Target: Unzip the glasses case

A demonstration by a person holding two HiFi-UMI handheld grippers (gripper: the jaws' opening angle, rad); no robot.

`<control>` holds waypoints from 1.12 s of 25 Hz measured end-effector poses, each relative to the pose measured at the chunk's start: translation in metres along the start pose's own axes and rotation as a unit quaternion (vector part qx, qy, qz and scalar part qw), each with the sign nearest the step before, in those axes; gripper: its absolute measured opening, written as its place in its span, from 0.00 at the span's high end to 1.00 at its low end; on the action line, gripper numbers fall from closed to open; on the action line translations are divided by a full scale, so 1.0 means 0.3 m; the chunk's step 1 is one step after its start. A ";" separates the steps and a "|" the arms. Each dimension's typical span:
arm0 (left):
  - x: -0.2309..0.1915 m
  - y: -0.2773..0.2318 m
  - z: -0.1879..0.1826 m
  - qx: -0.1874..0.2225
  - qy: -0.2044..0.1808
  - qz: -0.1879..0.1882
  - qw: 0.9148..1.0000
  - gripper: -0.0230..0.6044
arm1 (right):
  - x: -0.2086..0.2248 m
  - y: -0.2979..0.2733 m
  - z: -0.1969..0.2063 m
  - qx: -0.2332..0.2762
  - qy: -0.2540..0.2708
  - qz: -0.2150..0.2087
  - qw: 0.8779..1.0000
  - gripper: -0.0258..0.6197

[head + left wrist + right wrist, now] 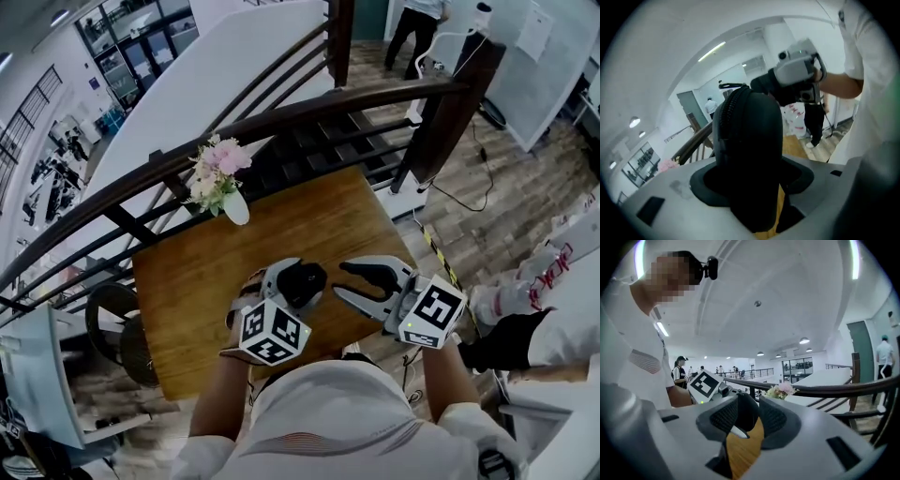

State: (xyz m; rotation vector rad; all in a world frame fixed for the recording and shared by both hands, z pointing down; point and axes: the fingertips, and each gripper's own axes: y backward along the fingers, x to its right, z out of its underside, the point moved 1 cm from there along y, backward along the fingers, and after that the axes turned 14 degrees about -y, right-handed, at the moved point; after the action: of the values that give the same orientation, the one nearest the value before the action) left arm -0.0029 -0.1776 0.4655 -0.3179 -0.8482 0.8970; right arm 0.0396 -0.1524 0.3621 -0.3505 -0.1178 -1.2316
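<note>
A black oval glasses case (307,277) is held above the wooden table (202,281), near its front edge. My left gripper (292,292) is shut on the case's body. In the left gripper view the case (754,140) stands up between the jaws, and its zipper (725,117) runs along the left side. My right gripper (345,279) points left at the case's right end. Its jaws stand a narrow way apart and are open. In the right gripper view (746,416) the dark end of the case (746,406) shows beyond the pads. A small pale sliver (738,431) sits by the left pad; I cannot tell what it is.
A white vase of pink flowers (223,183) stands at the table's far left. A dark railing (281,117) runs behind the table. A round chair (117,328) is at the left. A person in a dark sleeve (511,342) and white bags (553,267) are at the right.
</note>
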 end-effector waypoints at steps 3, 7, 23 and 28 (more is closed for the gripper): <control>0.005 -0.013 0.034 -0.040 -0.045 -0.008 0.998 0.52 | -0.030 -0.042 0.000 -0.030 0.057 0.004 0.998 0.67; 0.038 -0.027 0.053 -0.062 -0.084 0.009 0.994 0.52 | -0.060 -0.092 0.030 -0.071 0.114 -0.015 0.991 0.67; 0.149 -0.072 0.069 -0.082 -0.143 0.065 0.984 0.52 | -0.092 -0.105 0.147 -0.143 0.156 -0.074 0.974 0.77; 0.148 -0.067 0.088 -0.095 -0.136 0.061 0.984 0.52 | -0.078 -0.083 0.148 -0.127 0.150 -0.052 0.979 0.84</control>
State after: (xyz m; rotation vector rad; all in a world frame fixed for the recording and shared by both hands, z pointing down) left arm 0.0031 -0.1571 0.5167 -0.4219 -1.1818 0.9898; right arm 0.0130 -0.1241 0.4024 -0.3787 0.2859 -1.3929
